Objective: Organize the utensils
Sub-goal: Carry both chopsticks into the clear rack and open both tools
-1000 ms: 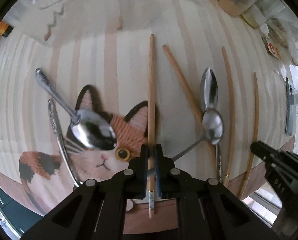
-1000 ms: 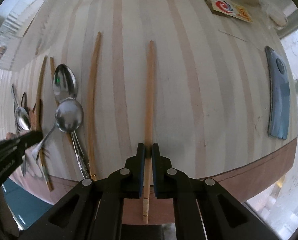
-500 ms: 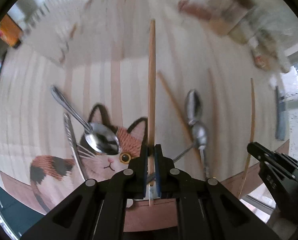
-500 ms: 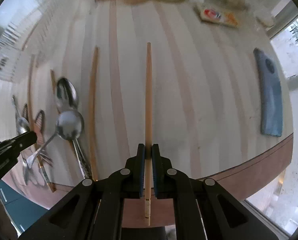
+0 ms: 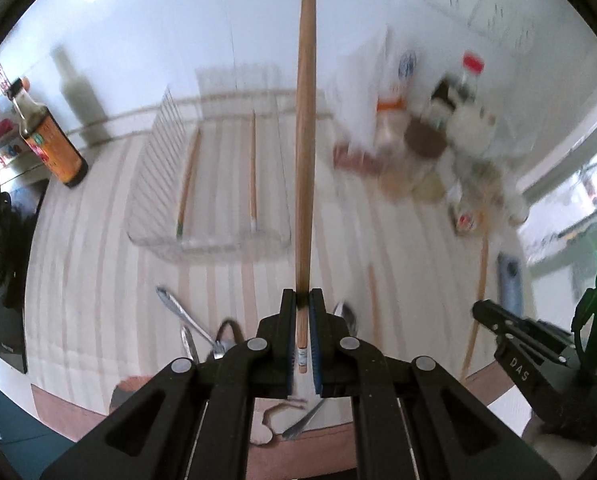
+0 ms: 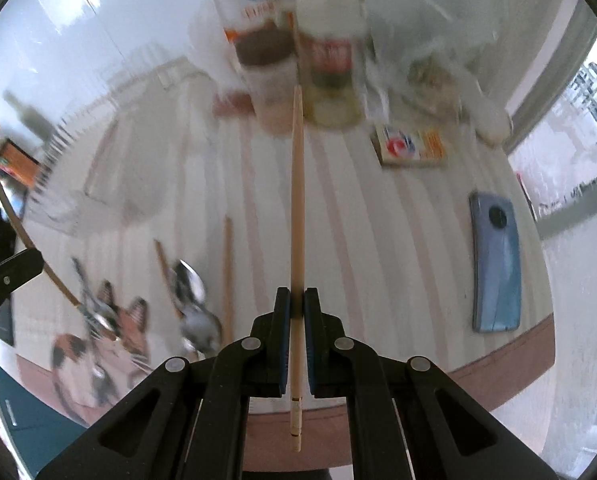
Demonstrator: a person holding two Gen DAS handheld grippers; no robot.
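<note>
My left gripper is shut on a brown wooden chopstick, held in the air and pointing away from me. My right gripper is shut on a paler chopstick, also clear of the table. A clear ribbed tray stands beyond, with two chopsticks lying in it. Below me, spoons and loose chopsticks lie on the striped wooden table, some on a cat-shaped mat. Each gripper shows at the edge of the other's view, the right gripper and the left gripper.
A dark sauce bottle stands at the back left by the white wall. Blurred jars and bottles crowd the back right. A blue phone and a small packet lie on the right. The table's brown front edge runs below.
Both grippers have risen and tilted up, each lifting its chopstick off the table. The tray, wall and bottles have come into view, and the spoons and mat have dropped low.
</note>
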